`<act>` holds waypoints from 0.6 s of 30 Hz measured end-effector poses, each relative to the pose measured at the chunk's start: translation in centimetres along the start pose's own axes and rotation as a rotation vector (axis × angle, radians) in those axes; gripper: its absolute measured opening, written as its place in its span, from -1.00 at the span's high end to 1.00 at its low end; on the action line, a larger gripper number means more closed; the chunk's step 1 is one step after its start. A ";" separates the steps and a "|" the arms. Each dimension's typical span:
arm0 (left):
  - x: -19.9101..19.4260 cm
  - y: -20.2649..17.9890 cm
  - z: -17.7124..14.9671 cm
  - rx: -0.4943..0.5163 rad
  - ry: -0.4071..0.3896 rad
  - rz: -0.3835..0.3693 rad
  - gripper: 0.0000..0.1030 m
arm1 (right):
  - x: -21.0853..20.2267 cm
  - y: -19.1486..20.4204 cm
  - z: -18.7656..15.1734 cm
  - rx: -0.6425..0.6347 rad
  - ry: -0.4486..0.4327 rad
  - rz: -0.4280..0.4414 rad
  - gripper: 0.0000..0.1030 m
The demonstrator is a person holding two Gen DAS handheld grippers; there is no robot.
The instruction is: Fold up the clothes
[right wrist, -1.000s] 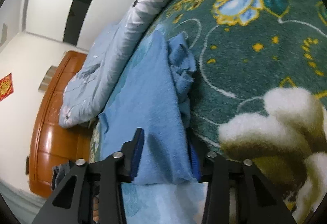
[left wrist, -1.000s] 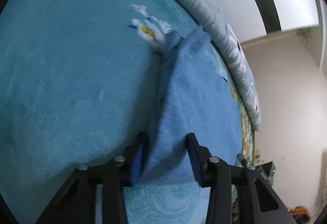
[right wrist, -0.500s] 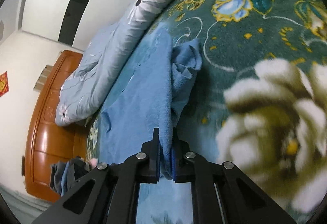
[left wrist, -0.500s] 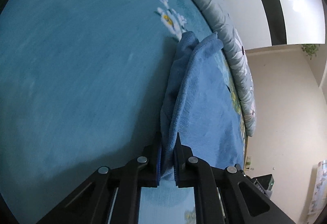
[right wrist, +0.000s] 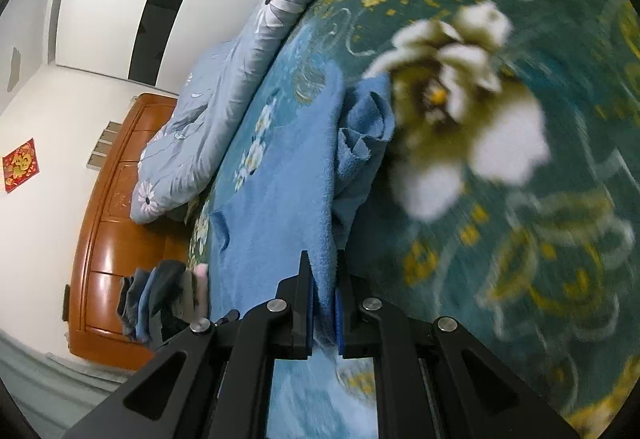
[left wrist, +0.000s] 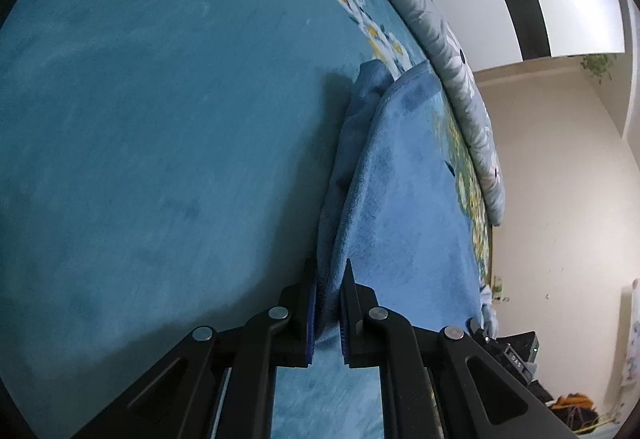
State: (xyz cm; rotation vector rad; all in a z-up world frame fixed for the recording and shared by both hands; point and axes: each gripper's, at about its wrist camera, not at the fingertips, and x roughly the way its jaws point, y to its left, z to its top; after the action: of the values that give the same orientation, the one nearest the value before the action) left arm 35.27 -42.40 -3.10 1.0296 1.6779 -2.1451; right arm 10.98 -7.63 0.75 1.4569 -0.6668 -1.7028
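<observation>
The blue garment (left wrist: 404,199) lies on the bed (left wrist: 160,119), pinched along its near edge by both grippers. In the left wrist view it runs from 6 o'clock up toward 1 o'clock, with a bunched layer along its left side; in the right wrist view the flat panel (right wrist: 276,191) climbs toward 12 o'clock and a crumpled part, perhaps a sleeve, sits just right of it.

The left gripper (left wrist: 329,313) is pressed together on the cloth, and the right gripper (right wrist: 323,313) likewise nips the hem. One fold looks under way, since two layers show, but the bunched side is untidy, so smoothing and further folds seem left to do.

A grey quilt (right wrist: 224,91) lies at the bed's far side, at about 10 o'clock in the right view, with a wooden headboard (right wrist: 108,239) at 8 o'clock.
</observation>
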 end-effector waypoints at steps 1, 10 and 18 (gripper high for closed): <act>-0.3 0.2 -0.4 -0.003 -0.004 -0.005 0.81 | -0.5 -0.3 -0.4 0.004 -0.004 0.003 0.85; -1.5 0.2 -0.6 -0.001 -0.043 -0.023 0.81 | -3.2 -3.2 -1.6 0.041 -0.058 0.013 0.88; -2.5 -0.4 -0.1 0.006 -0.130 0.045 0.78 | -3.3 -3.2 -2.3 0.025 -0.121 -0.012 0.82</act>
State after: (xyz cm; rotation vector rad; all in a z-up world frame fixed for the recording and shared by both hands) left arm 36.88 -42.76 -1.16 0.8999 1.5748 -2.1404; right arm 12.60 -2.87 -0.41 1.3856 -0.7475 -1.8091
